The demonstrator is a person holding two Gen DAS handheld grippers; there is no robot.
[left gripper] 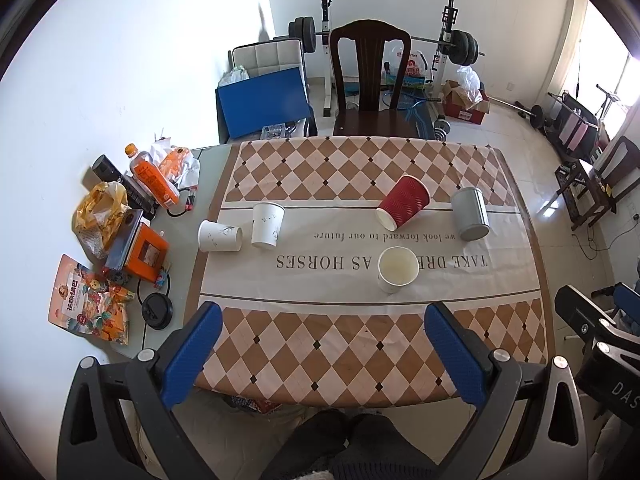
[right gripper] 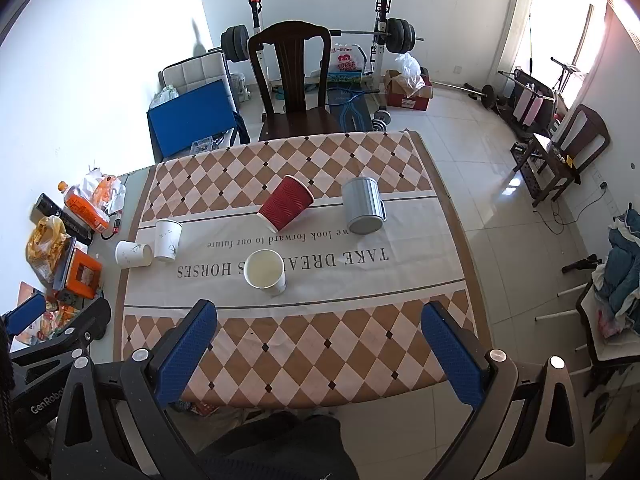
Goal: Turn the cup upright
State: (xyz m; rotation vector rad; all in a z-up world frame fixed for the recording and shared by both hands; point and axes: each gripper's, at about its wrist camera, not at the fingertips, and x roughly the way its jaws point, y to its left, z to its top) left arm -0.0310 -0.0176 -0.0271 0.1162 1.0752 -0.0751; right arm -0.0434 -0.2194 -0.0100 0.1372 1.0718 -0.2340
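Several cups sit on the checkered tablecloth (left gripper: 320,344). A red ribbed cup (left gripper: 404,202) (right gripper: 286,202) lies tipped on its side, mouth toward me. A grey metal mug (left gripper: 470,213) (right gripper: 364,210) lies on its side to its right. A white paper cup (left gripper: 219,236) (right gripper: 133,253) lies on its side at the left, next to a white cup (left gripper: 267,225) (right gripper: 168,240) standing mouth down. A white cup (left gripper: 397,269) (right gripper: 266,272) stands upright near the middle. My left gripper (left gripper: 324,320) and right gripper (right gripper: 320,316) are open and empty, held above the table's near edge.
Snack bags, an orange bottle (left gripper: 154,180), an orange box (left gripper: 144,254) and a black lid (left gripper: 157,311) crowd the table's left strip. A dark wooden chair (left gripper: 370,80) stands at the far side. Gym weights and boxes lie behind. The left gripper's body shows in the right wrist view (right gripper: 52,344).
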